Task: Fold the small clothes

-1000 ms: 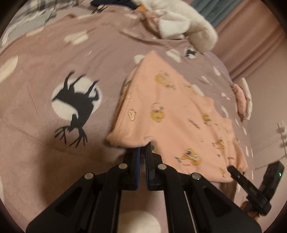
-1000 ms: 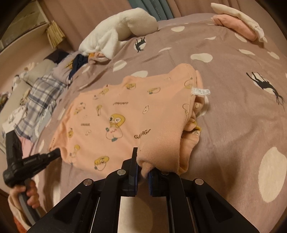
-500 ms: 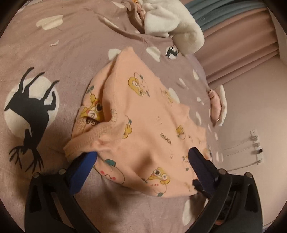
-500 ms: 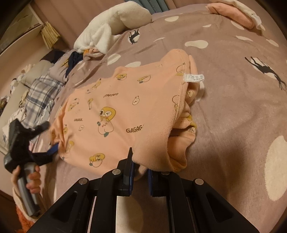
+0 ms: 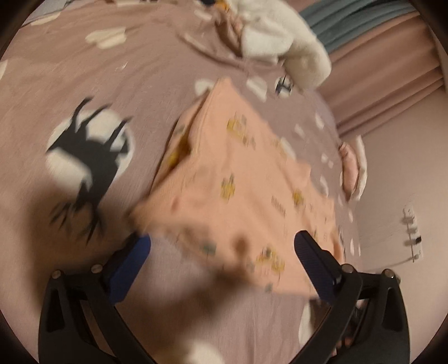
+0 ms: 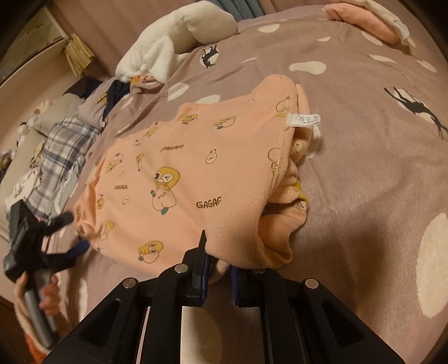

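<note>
A small peach garment point(image 6: 196, 173) with yellow cartoon prints lies folded on the mauve spotted bedspread point(image 6: 364, 173); it also shows, blurred, in the left wrist view point(image 5: 238, 190). My right gripper point(image 6: 218, 268) is shut on the garment's near corner. My left gripper point(image 5: 221, 252) is open and empty, its blue-padded fingers spread either side of the garment's near edge; it also shows at the garment's left end in the right wrist view point(image 6: 70, 232).
A white plush blanket point(image 6: 179, 36) is heaped at the bed's far side, with a plaid cloth point(image 6: 56, 148) and dark clothes to its left. Folded pink and white items point(image 6: 369, 19) lie at the far right. A wall point(image 5: 406, 168) is beyond.
My left gripper has let go of the garment's corner, opened wide and drawn back a little. My right gripper keeps its hold on the near corner.
</note>
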Tool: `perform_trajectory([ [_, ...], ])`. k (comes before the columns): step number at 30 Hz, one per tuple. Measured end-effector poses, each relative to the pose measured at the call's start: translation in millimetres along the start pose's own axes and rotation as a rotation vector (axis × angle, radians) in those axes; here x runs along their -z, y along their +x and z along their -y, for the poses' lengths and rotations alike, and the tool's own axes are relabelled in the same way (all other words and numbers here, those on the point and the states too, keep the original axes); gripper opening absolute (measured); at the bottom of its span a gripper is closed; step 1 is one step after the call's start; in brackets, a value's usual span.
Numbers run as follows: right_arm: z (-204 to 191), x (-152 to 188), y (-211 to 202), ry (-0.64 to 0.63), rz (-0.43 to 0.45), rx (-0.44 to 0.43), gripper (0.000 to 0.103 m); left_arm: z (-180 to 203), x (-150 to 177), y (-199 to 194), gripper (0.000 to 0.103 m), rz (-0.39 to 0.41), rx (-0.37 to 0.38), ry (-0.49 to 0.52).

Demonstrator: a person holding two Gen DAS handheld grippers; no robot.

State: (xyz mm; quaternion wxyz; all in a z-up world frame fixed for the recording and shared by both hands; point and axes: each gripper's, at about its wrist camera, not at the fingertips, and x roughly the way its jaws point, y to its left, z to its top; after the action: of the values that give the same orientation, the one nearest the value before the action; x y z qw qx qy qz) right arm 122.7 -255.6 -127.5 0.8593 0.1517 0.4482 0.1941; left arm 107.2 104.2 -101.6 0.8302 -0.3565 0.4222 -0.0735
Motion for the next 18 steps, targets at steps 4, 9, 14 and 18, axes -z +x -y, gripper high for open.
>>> perform_trajectory([
  [4, 0, 0, 0, 0.009, 0.002, -0.013, 0.009, 3, -12, 11, 0.101, 0.031, -0.004, -0.005],
  [9, 1, -1, 2, 0.011, 0.000, -0.015, 0.009, -4, -21, 25, 0.015, -0.020, -0.054, -0.023],
  [14, -1, 0, 2, 0.002, 0.005, -0.011, 0.009, 3, -19, 17, 0.011, 0.019, -0.080, 0.019],
  [18, 0, 0, 2, 0.009, 0.006, -0.013, 0.009, 9, -17, 0, 0.010, 0.062, -0.081, 0.059],
])
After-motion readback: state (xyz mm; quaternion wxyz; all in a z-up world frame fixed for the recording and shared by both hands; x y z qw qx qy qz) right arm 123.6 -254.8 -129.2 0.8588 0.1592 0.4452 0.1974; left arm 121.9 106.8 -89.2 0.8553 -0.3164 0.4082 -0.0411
